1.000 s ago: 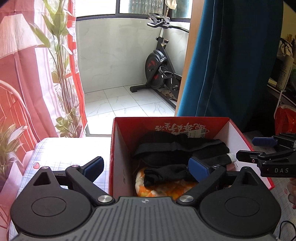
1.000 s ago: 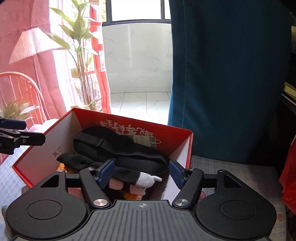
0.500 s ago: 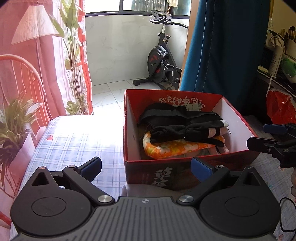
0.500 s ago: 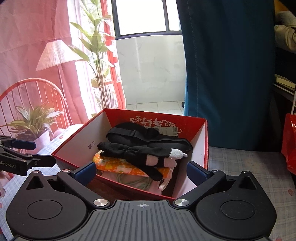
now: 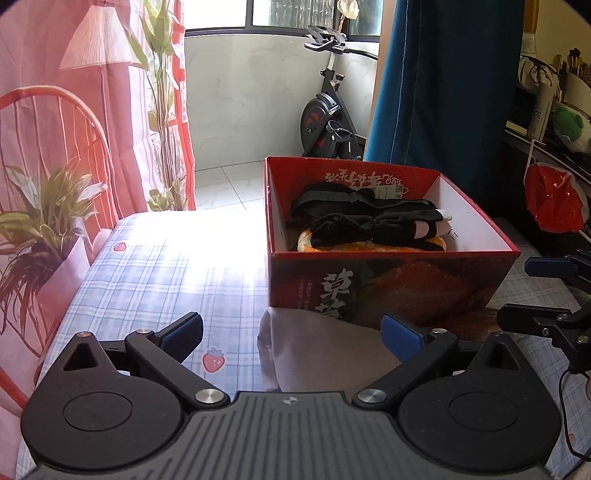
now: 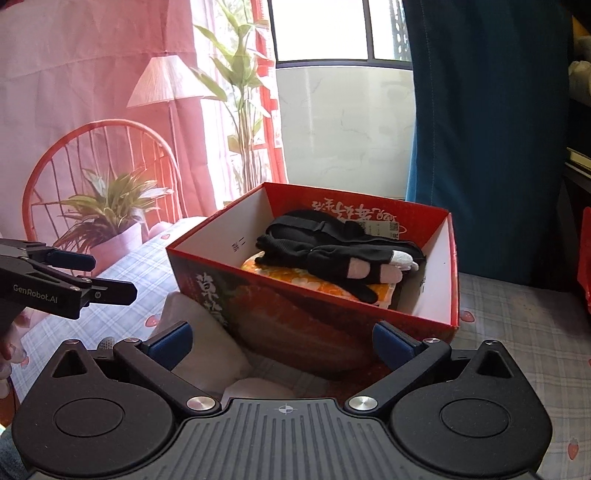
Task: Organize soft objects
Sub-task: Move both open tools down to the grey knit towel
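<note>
Both my claws, left (image 5: 291, 334) and right (image 6: 282, 338), gape empty; box (image 6: 332, 317) wall hides most of the orange cloth (image 6: 317, 282) under the black gloves (image 6: 332, 256).

**Soft things in the red box**

I see the red box (image 6: 332, 317) standing open on the checked surface. Inside it, a black glove (image 6: 332, 260) with pale fingertips lies across an orange floral cloth (image 6: 317, 282); a black strap (image 6: 306, 225) sits behind the glove. A pale cloth (image 5: 314, 350) lies against the box's near wall.

Bright window (image 6: 332, 29) backlight, tablecloth (image 5: 207, 236) glare, fisheye-bent edges, sharp focus
</note>
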Motion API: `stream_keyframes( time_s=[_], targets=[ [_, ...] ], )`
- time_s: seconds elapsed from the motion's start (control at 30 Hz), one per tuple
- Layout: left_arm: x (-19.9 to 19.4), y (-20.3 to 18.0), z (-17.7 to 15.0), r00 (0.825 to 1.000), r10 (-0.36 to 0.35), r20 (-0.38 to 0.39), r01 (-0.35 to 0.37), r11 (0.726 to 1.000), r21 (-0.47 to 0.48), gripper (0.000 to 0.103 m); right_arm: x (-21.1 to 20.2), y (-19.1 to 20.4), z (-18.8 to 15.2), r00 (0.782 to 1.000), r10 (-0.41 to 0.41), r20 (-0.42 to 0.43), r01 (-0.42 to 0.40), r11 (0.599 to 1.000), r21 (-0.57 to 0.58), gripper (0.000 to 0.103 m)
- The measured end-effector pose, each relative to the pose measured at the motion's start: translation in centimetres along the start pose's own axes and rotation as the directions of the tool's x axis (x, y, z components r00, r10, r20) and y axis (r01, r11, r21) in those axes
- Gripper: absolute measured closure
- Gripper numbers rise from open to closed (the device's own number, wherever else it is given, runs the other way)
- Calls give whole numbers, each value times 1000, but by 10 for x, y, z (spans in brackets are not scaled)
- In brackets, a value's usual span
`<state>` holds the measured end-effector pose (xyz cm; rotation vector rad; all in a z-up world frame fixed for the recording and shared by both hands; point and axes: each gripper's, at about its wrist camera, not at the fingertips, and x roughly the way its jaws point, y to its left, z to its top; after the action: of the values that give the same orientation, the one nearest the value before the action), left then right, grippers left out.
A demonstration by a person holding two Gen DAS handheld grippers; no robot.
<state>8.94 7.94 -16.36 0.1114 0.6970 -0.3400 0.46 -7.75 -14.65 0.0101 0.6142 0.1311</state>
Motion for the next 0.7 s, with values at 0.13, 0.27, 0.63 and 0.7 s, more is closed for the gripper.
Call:
stream_keyframes(
  time_s=[0.13, 0.27, 0.63, 0.7],
  targets=[
    [-1, 4, -16, 1000, -3, -19, 3, 1000, -6, 0, -5, 7, -13, 1000, 13, -25, -13, 1000, 5, 0],
    [-2, 11, -32, 999, 1, -45, -2, 1000, -19, 0, -9, 9, -31, 998, 20, -62, -18, 999, 38, 0],
    [15, 29, -72, 991, -10, -130, 1, 997, -72, 0, -2, 19, -84, 977, 30, -213, -19, 998, 54, 1],
    [24, 31, -76, 990, -2, -144, -10, 997, -81, 0, -1, 22, -90, 970, 31, -241, -18, 998, 59, 1]
  ],
)
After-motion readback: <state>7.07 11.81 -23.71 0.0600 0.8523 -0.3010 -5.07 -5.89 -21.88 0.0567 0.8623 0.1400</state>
